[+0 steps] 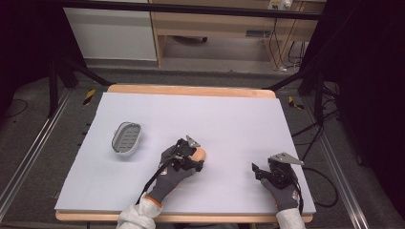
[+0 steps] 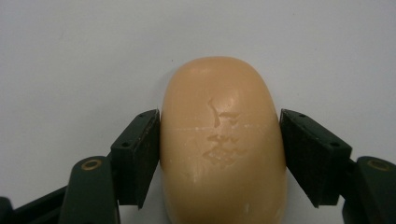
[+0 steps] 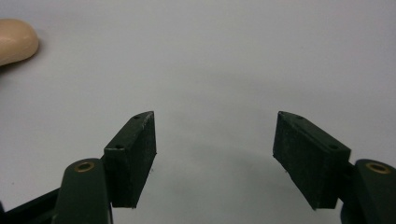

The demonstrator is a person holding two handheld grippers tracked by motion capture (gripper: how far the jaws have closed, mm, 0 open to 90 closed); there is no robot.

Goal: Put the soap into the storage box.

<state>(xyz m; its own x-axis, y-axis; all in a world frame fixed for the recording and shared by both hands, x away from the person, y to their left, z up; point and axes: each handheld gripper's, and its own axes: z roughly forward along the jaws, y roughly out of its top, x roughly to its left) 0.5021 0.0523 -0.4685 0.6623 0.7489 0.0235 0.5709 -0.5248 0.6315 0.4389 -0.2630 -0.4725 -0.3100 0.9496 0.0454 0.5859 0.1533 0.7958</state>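
1. Pinching a soap [image 2: 223,144] from both sides, the left tool [image 2: 219,154] has its two black pads pressed against the bar's flanks; the left pad touches the soap along its whole face, the right pad meets it at its inner edge.
2. The soap is a peach-coloured rounded bar with faint stamped marks on top, and it lies flat on the pale tabletop [image 2: 70,56], its rounded end pointing away from the left tool.
3. In the high view the soap [image 1: 199,153] sits near the middle of the tabletop [image 1: 229,119], slightly toward the person's side, partly covered by the left tool [image 1: 187,155] and the gloved left hand [image 1: 169,177].
4. The right tool [image 3: 215,149] is spread wide, with nothing between its pads and bare tabletop under it.
5. In the high view the right tool [image 1: 260,171] rests toward the near right part of the tabletop, well apart from the soap, held by the gloved right hand [image 1: 285,194].
6. In the right gripper view the soap's end [image 3: 16,41] shows at the upper left edge.
7. A grey dish [image 1: 127,138] with a ribbed bottom stands on the left part of the tabletop, apart from the soap and both tools.
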